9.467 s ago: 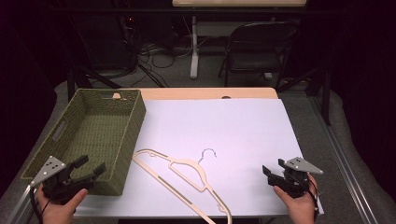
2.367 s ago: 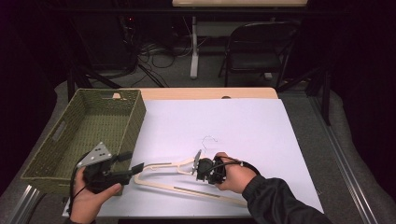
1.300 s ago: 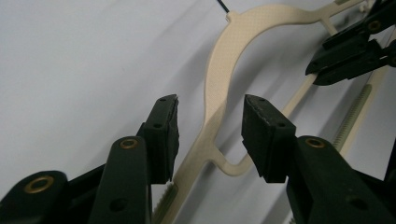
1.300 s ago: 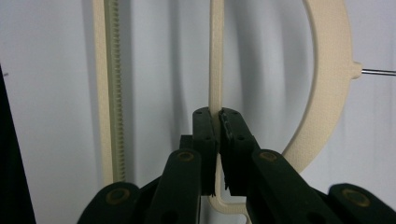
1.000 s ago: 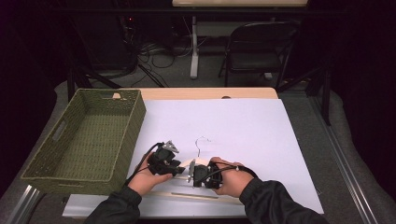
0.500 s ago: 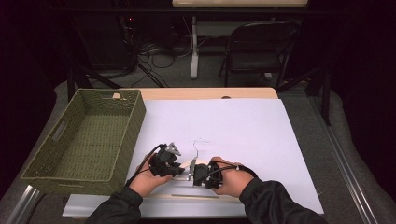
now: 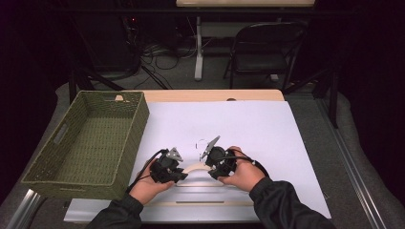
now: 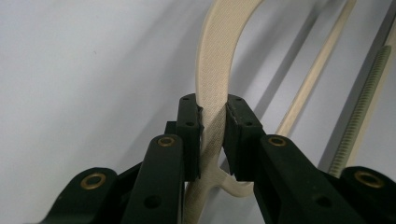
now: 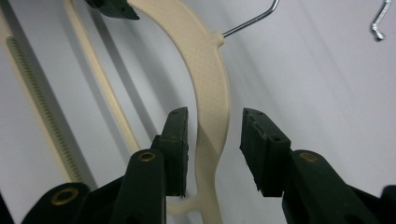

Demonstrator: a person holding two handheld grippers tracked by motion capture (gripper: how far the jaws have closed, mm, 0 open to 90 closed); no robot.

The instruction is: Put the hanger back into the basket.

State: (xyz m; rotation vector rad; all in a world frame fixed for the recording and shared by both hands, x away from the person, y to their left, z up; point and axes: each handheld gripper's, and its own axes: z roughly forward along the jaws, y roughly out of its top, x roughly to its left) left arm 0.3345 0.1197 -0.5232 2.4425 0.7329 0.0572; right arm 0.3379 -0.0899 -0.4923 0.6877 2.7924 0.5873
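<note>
Cream plastic is what both tools meet: the hanger [image 7: 197,168] lies near the front edge of the white worktop [image 7: 267,129], just right of the green woven basket [image 7: 90,143]. On the hanger's left shoulder the left hand-held gripper [image 8: 213,122] is clamped, its pads [image 8: 190,130] pressing the textured arm from both sides. At the right shoulder, the right hand-held gripper [image 9: 214,135] has just been opening; its jaws straddle the arm with a gap on each side, and the metal hook [image 9: 250,18] points away beyond them.
</note>
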